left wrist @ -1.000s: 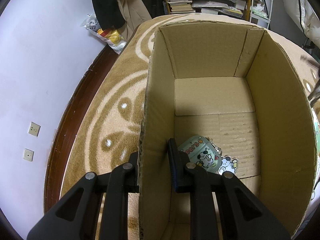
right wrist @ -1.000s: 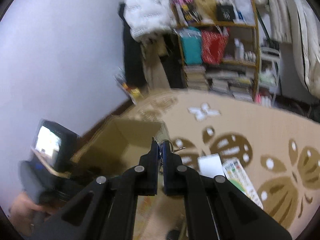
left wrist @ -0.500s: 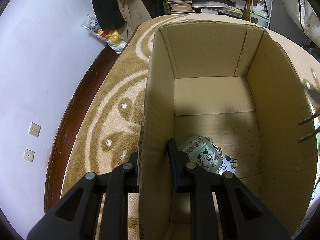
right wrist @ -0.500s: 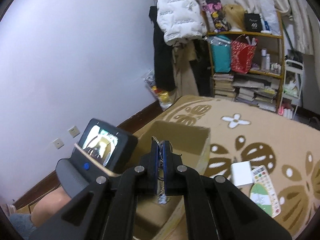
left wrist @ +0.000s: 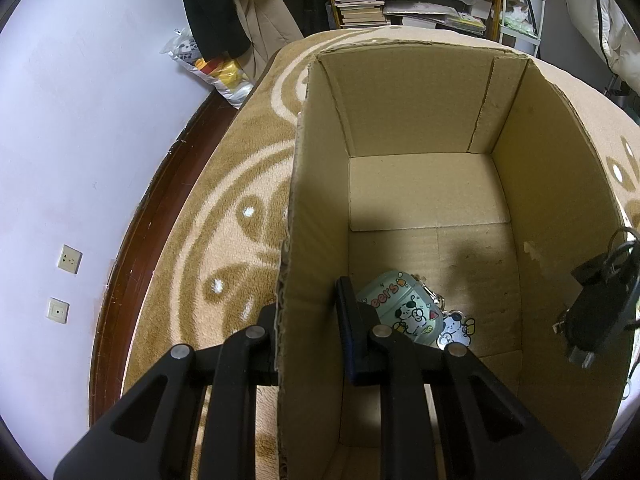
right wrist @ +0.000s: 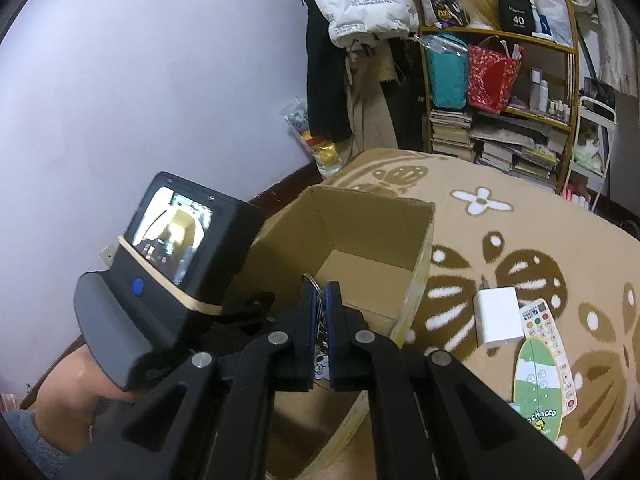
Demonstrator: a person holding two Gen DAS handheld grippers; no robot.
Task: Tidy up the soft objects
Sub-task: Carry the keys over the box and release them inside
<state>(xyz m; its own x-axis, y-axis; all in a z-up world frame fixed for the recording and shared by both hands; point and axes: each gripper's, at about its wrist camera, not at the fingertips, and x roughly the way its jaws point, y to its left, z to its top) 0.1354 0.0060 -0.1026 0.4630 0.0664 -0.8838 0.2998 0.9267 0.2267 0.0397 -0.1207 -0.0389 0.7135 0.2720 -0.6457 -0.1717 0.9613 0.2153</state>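
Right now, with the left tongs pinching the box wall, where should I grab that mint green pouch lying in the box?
Take the mint green pouch across its rounded body, coming straight down through the open top of the cardboard box. It lies flat on the floor near the left tongs, so probably enter from the free right side, clear of its keychain charm.

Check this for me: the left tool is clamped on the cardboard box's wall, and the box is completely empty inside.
One thing is wrong: the box is not empty. The left wrist view shows a pale green cartoon-printed case with a charm lying on the floor of the cardboard box. The rest stands: the left tool is clamped on the box's wall.
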